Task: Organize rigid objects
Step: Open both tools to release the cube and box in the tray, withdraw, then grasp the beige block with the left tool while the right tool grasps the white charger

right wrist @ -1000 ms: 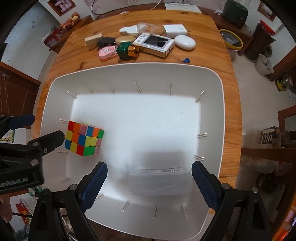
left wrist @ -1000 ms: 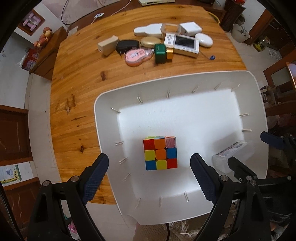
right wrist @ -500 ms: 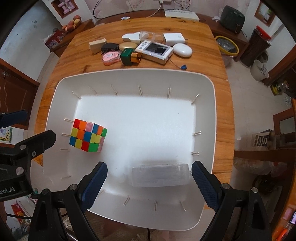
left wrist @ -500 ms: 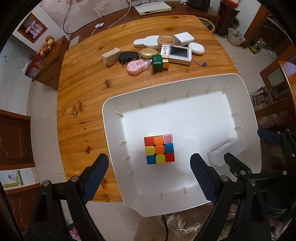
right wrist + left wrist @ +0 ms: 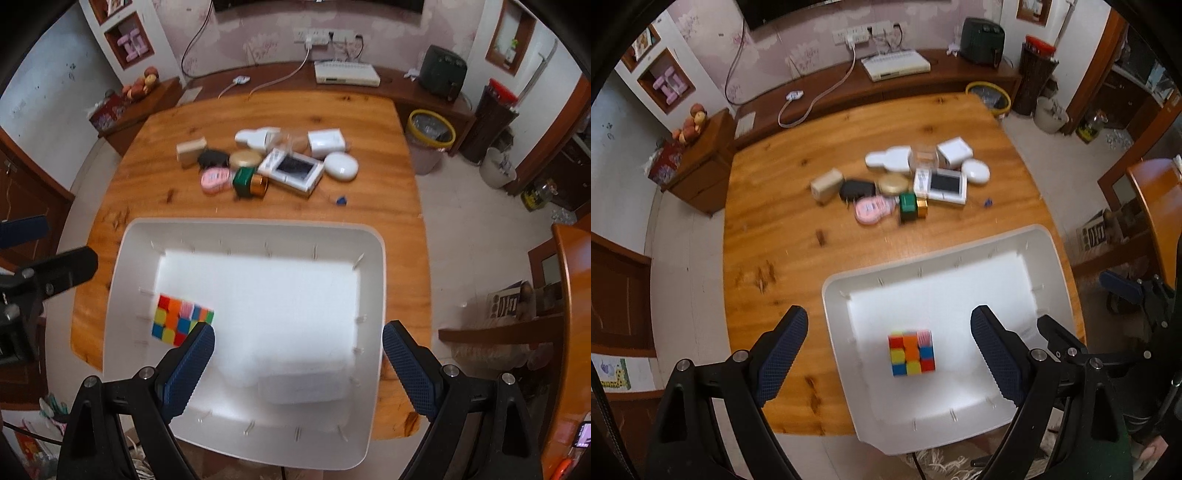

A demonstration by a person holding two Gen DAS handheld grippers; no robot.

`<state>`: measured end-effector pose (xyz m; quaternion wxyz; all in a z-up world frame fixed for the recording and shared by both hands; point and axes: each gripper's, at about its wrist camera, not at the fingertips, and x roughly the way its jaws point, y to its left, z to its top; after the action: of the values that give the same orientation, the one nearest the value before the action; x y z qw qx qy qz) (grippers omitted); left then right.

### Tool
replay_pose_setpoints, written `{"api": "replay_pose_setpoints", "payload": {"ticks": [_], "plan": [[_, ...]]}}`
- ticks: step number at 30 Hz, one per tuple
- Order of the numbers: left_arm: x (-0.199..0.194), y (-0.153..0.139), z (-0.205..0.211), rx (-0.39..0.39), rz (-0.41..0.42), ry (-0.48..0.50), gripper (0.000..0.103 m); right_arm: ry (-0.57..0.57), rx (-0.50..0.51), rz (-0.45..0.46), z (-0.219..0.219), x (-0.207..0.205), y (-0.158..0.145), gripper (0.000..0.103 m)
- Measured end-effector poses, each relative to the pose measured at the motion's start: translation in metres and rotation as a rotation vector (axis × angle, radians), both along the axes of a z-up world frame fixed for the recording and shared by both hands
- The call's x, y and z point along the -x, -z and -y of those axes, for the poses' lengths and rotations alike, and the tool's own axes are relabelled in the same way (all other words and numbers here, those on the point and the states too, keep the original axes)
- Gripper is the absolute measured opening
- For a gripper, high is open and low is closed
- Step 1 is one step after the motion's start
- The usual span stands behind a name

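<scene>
A white tray point(image 5: 834, 310) sits at the near edge of the wooden table; it also shows in the right wrist view point(image 5: 122, 266). A colourful puzzle cube point(image 5: 911, 352) lies in it, seen also in the right wrist view point(image 5: 181, 319). A clear plastic box point(image 5: 304, 387) lies in the tray's near right part. My left gripper point(image 5: 888, 354) is open and empty, high above the cube. My right gripper point(image 5: 297, 369) is open and empty, high above the clear box.
A cluster of small objects lies at the table's far side: a green and gold box point(image 5: 249, 181), a pink case point(image 5: 214, 180), a white handheld device point(image 5: 293, 170), a white oval case point(image 5: 341, 167), a black adapter point(image 5: 211, 158), a beige block point(image 5: 191, 149).
Both grippers have risen and pulled back from the tray, so the tray looks smaller and more of the table and room shows. The cube and clear box stayed put.
</scene>
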<state>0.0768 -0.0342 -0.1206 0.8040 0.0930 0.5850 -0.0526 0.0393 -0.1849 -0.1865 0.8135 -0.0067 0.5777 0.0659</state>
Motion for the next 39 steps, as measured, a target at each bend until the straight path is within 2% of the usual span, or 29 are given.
{"api": "replay_pose_setpoints", "payload": {"ticks": [10,14,18,26,30,34,39], "plan": [[-0.043,-0.03,-0.021,0.017,0.086,-0.005,0.091,0.055,0.007,0.07,0.006,-0.035,-0.033,0.093],[-0.059,-0.032,-0.029,0.024,0.102,-0.005,0.091,0.086,-0.009,0.07,0.007,-0.051,-0.039,0.093],[-0.074,-0.031,-0.037,0.025,0.106,-0.014,0.091,0.094,-0.022,0.066,0.006,-0.063,-0.043,0.085],[-0.115,-0.028,-0.066,0.029,0.112,-0.072,0.091,0.145,0.012,0.084,0.017,-0.097,-0.051,0.085],[-0.136,-0.017,-0.083,0.047,0.091,-0.102,0.091,0.179,0.019,0.081,0.026,-0.12,-0.052,0.085],[-0.158,0.006,-0.089,0.016,0.053,-0.094,0.091,0.193,0.025,0.068,0.027,-0.141,-0.045,0.085],[-0.182,0.057,-0.08,-0.084,-0.03,0.025,0.091,0.21,-0.026,0.008,0.028,-0.167,-0.026,0.085]]}}
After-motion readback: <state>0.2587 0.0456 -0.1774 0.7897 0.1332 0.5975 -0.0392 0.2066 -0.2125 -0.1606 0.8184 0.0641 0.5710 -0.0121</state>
